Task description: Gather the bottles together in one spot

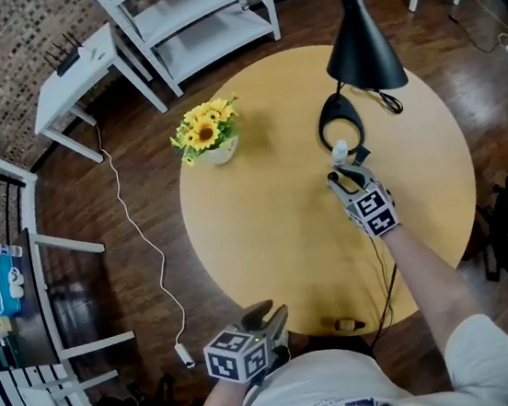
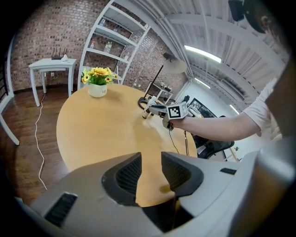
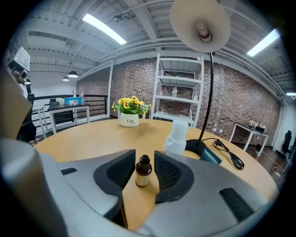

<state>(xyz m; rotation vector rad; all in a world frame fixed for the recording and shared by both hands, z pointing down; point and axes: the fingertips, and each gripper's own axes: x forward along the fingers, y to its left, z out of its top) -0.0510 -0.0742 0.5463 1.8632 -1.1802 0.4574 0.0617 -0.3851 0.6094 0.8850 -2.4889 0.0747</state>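
A small amber bottle (image 3: 143, 171) with a black cap stands upright on the round wooden table (image 1: 276, 232), between the jaws of my right gripper (image 3: 143, 163). The pads stand slightly off its sides, so the gripper is open. Just beyond it a white plastic bottle (image 3: 177, 137) stands beside the lamp base; in the head view this white bottle (image 1: 340, 151) sits just past the right gripper (image 1: 348, 174). My left gripper (image 1: 268, 321) hangs open at the table's near edge, nothing between its jaws. A small brown item (image 1: 347, 324) lies at that near edge.
A black desk lamp (image 1: 362, 48) stands over the far right of the table, its cord trailing toward me. A pot of sunflowers (image 1: 211, 138) sits at the far left. White shelves (image 1: 202, 18) and a white side table (image 1: 79, 72) stand beyond.
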